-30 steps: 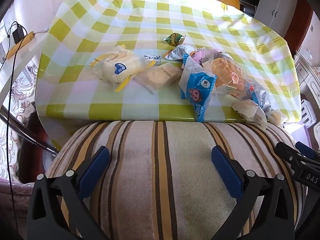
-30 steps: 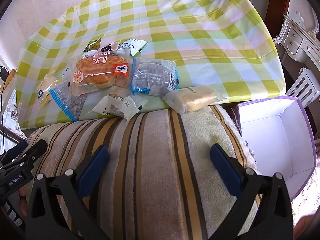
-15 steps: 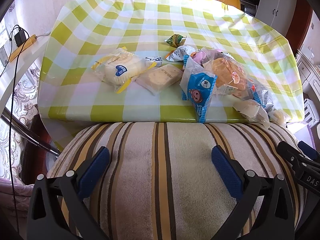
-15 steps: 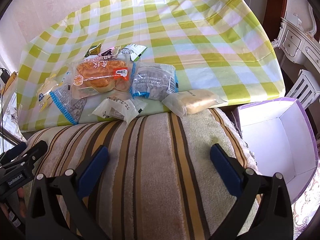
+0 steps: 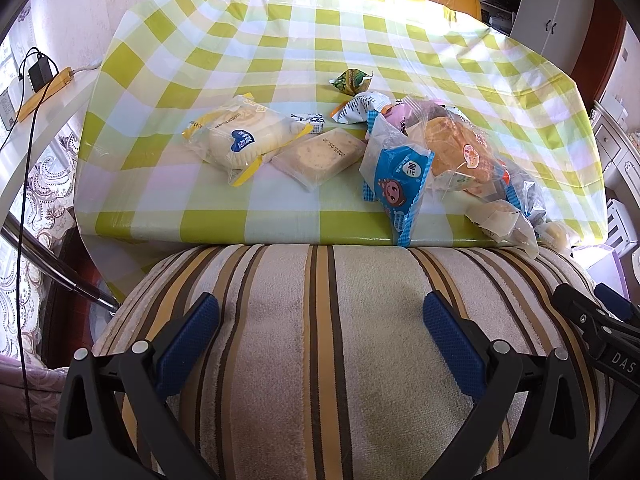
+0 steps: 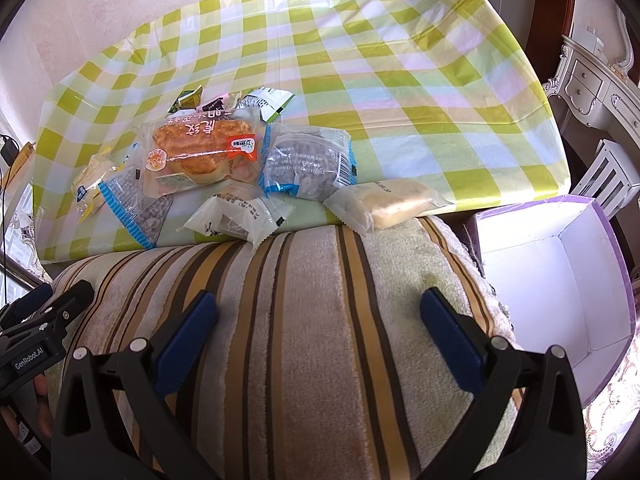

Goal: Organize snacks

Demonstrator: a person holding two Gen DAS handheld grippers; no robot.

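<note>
A counter (image 5: 280, 52) under a green-and-white checked cloth fills most of the room ahead, and a striped towel-covered cushion (image 5: 328, 320) butts against its near edge. Down at the cushion's right side stands an open white box with purple trim (image 6: 560, 272), nothing inside it. The snacks lie along the counter edge nearest the cushion: a clear bag with an orange-brown bread (image 6: 200, 148) leans on a blue-edged packet (image 5: 400, 184); right of the bread sits a dark-filled packet (image 6: 308, 164), and a pale cake bar (image 6: 392, 202) overhangs onto the cushion. Left of the heap lie a round white bun (image 5: 240, 140) and a flat square cake (image 5: 320, 156). The left gripper (image 5: 320, 320) and the right gripper (image 6: 318, 318) hang above the cushion, each spread wide with nothing between its blue pads.
</note>
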